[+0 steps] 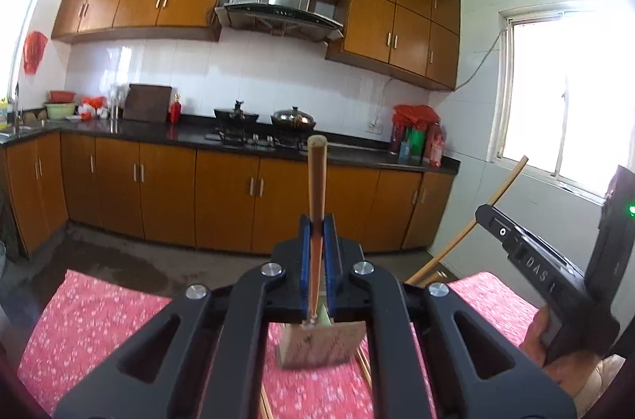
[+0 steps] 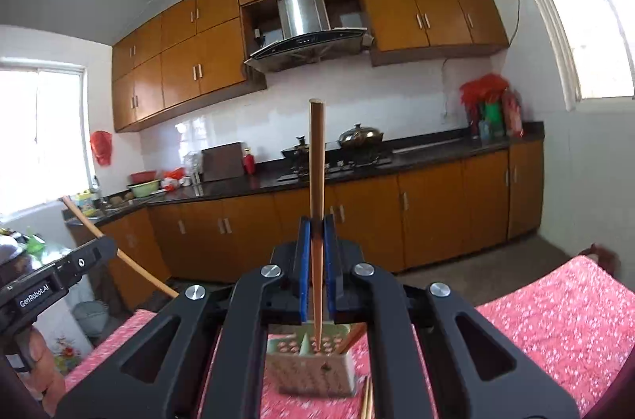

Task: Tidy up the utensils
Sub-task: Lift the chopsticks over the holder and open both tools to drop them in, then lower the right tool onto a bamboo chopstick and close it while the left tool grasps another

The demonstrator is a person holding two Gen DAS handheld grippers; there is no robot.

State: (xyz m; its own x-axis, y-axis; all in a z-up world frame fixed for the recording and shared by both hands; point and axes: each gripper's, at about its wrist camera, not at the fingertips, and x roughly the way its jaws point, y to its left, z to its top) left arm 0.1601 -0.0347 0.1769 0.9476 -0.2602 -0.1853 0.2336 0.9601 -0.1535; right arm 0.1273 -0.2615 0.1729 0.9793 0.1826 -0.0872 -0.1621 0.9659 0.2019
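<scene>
My left gripper (image 1: 316, 224) is shut on a wooden chopstick (image 1: 317, 173) that stands upright, its lower tip over a rectangular utensil holder (image 1: 321, 343) on the red flowered tablecloth. My right gripper (image 2: 316, 224) is shut on another chopstick (image 2: 316, 157), upright, its tip down in the divided holder (image 2: 313, 367). A further chopstick leans in the holder's right side (image 2: 354, 333). The right gripper and its stick show at the right of the left wrist view (image 1: 504, 187); the left gripper and its stick show at the left of the right wrist view (image 2: 79, 216).
Loose chopsticks lie on the red tablecloth (image 1: 99, 331) beside the holder (image 2: 367, 401). Beyond the table edge is concrete floor and a kitchen counter (image 1: 190, 135) with stove, pots and bottles. Bright windows (image 1: 571, 93) are at the sides.
</scene>
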